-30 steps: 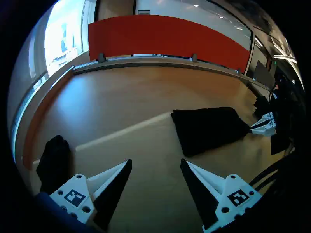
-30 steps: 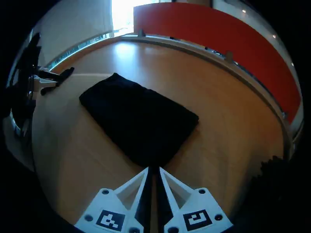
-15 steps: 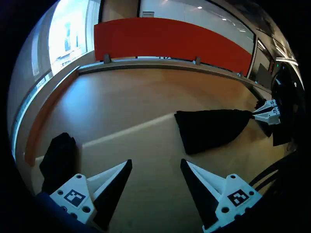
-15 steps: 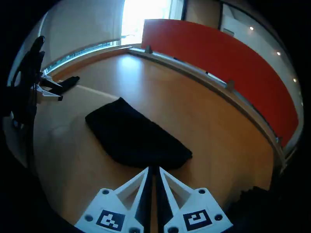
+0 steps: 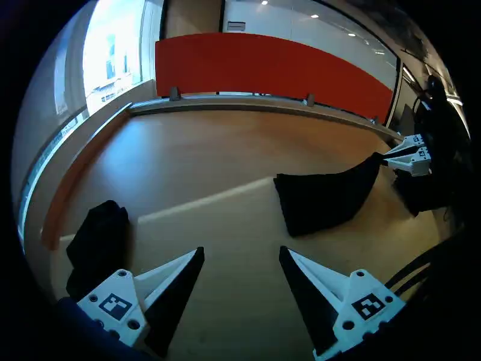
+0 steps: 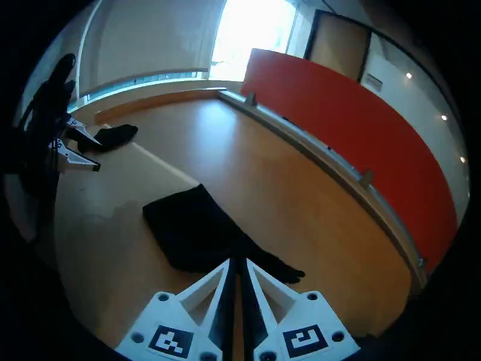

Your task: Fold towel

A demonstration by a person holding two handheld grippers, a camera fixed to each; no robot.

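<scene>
Nearest the camera in the left gripper view, the left gripper (image 5: 240,249) stands wide open over bare wood, holding nothing. In the right gripper view the right gripper (image 6: 238,263) has its fingers drawn together with only a sliver between them. The black towel (image 6: 192,231) runs straight up into the tips, so it appears clamped on one corner. Seen from the left gripper view, that corner forms a peak at the right gripper's tips, clear of the wooden surface (image 5: 240,150). The rest of the towel lies on the wood, between the two grippers and nearer the right one. The cloth sags in a soft slope from the pinch, which suggests something light and limp with no stiffness of its own. It will likely drape and follow wherever the corner is led, and the trailing part may drag or bunch on the smooth wood. A sound second hold would be the free corner or edge on the left gripper's side, so the fold can be carried over evenly. A crumpled dark cloth (image 5: 99,237) lies just beside the left gripper, well apart from the towel. Farther off, a red partition (image 5: 270,66) lines the surface's far edge, with a bright window (image 5: 111,57) beyond.
</scene>
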